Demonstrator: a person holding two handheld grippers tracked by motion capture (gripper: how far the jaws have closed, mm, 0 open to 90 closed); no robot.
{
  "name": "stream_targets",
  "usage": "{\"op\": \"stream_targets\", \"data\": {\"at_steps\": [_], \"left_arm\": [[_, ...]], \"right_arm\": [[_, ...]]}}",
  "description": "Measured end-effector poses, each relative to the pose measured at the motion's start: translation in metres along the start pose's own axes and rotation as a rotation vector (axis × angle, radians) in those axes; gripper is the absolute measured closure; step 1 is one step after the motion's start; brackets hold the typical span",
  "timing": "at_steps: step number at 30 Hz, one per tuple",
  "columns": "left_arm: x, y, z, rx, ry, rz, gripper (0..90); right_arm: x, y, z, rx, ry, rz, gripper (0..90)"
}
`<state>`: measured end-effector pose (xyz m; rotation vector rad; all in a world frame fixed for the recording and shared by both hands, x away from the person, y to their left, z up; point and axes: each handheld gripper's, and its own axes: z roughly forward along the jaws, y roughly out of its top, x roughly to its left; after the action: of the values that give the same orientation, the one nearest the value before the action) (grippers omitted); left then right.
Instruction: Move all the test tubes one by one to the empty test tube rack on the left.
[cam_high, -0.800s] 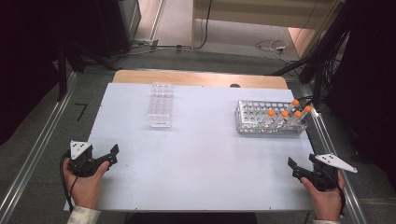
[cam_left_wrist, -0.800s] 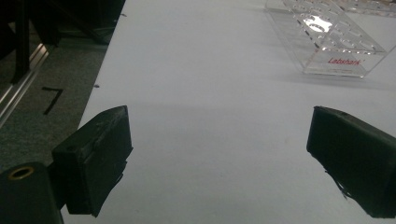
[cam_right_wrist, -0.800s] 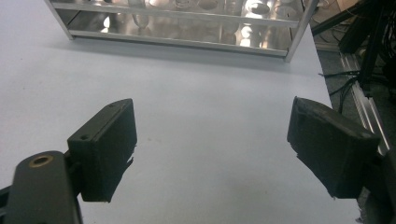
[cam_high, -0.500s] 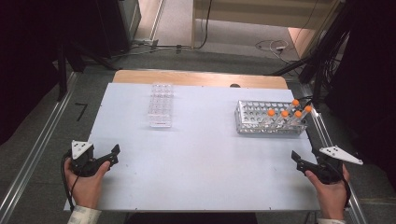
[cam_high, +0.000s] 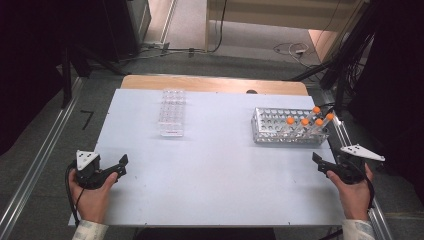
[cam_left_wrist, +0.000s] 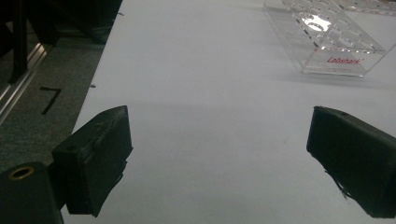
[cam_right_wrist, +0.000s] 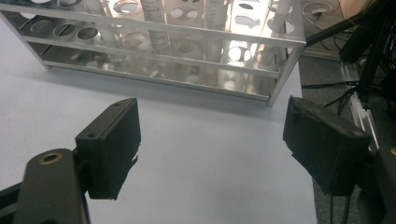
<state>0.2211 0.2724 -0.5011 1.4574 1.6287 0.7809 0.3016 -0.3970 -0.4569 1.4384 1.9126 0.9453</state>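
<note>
- Right tool (cam_high: 320, 164) gapes wide, holding nothing; the metal rack (cam_high: 289, 127) of orange-capped tubes (cam_high: 304, 121) stands just ahead.
- Left tool (cam_high: 119, 164) spread empty; clear rack (cam_high: 172, 112) well ahead.

Around the white table

A wooden board (cam_high: 215, 83) sticks out past the white table's (cam_high: 215, 175) far edge; grey carpet (cam_high: 45, 125) bears a black mark (cam_high: 86, 119) at left, and cables (cam_high: 287, 48) trail behind.
</note>
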Motion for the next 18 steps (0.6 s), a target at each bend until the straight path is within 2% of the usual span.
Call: {"op": "stream_targets", "data": {"at_steps": [8, 18], "left_arm": [[-0.001, 0.0, 0.001, 0.001, 0.001, 0.003, 6.4], [-0.001, 0.0, 0.002, 0.005, -0.001, 0.004, 6.3]], "right_arm": [[-0.009, 0.009, 0.002, 0.004, -0.027, -0.013, 21.0], [-0.024, 0.033, 0.012, -0.009, -0.068, 0.005, 31.1]]}}
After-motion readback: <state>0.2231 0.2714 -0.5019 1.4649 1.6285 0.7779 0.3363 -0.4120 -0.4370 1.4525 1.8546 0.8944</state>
